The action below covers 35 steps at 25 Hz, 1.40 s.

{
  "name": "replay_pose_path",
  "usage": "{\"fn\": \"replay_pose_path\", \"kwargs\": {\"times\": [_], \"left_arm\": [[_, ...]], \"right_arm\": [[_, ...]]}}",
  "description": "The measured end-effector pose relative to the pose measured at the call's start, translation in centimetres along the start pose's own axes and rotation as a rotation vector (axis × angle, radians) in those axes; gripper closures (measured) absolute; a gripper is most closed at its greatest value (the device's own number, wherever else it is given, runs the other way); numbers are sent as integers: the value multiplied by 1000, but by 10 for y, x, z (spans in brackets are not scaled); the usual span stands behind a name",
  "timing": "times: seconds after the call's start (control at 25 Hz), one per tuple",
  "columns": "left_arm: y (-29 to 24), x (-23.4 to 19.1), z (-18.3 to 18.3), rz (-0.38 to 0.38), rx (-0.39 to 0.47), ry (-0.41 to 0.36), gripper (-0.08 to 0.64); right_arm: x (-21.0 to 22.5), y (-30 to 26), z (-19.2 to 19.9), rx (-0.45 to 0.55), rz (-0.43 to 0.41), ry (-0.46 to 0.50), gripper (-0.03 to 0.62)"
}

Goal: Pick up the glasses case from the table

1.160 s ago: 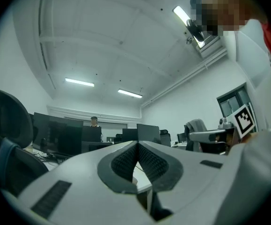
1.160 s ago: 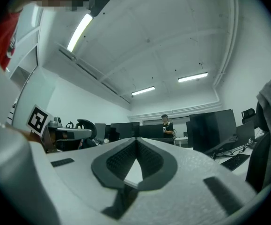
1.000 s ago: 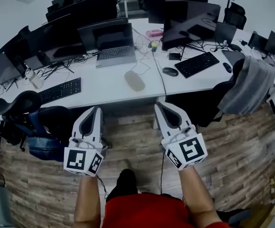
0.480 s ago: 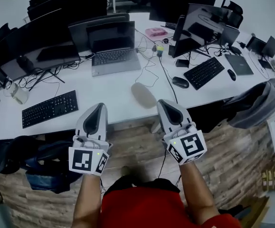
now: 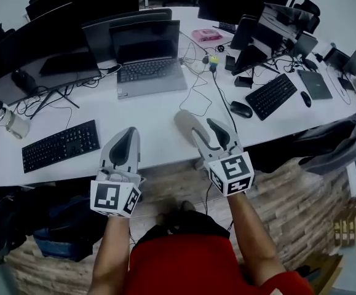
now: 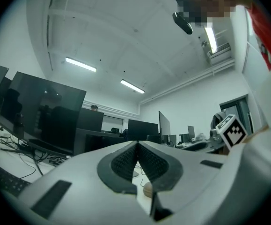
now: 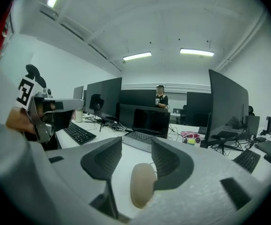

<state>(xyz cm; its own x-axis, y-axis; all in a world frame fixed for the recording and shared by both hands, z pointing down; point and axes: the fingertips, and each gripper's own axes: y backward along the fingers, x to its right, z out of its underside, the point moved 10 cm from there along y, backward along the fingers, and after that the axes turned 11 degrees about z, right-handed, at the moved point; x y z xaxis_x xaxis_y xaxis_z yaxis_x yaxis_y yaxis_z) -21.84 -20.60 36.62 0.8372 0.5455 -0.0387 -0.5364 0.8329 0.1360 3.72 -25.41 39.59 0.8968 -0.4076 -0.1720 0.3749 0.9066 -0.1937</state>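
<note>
Beige, smooth, oval glasses case [image 5: 182, 119] is seen lying on the white table [image 5: 147, 118] near its front edge, with its long axis running away from that edge. The case is framed lengthwise between the opening jaws of the right gripper [image 5: 206, 126], the nearer one, and is not yet pressed by them. The left gripper [image 5: 127, 134], jaws closed together on nothing, is held well to the case's left.

Evenly bright office, lit from above by long white ceiling tube lights [image 7: 197, 52] that glare as blown-out strips in both gripper views. The white desk top [image 5: 147, 125] shines pale, with only faint, soft shadows. The black monitor screens [image 6: 44, 111] carry dim reflections. Every view bends like a fisheye, and the gripper views darken to black corners. The beige oval glasses case [image 7: 142, 184], close to the lens, looks soft.
</note>
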Motion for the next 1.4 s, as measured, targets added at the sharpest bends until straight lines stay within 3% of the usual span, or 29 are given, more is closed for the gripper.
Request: {"fn": "replay_pose_path", "kwargs": {"times": [0.44,0.76,1.16,1.4], "left_arm": [[-29,-14,30,-57,-81,42,549],[-32,-19,34,-98,-120,24,549],[-27,-16,40,-112,-134,10,549],[-24,-4,27,-111,-143,18,549]], "right_arm": [[8,-91,87,-355,-103,45,185],[3,-122,117,-499,-157,62,160],[1,-128,125,-515,-162,41,195],[13,-95,81,-369,-143,-52,196]]}}
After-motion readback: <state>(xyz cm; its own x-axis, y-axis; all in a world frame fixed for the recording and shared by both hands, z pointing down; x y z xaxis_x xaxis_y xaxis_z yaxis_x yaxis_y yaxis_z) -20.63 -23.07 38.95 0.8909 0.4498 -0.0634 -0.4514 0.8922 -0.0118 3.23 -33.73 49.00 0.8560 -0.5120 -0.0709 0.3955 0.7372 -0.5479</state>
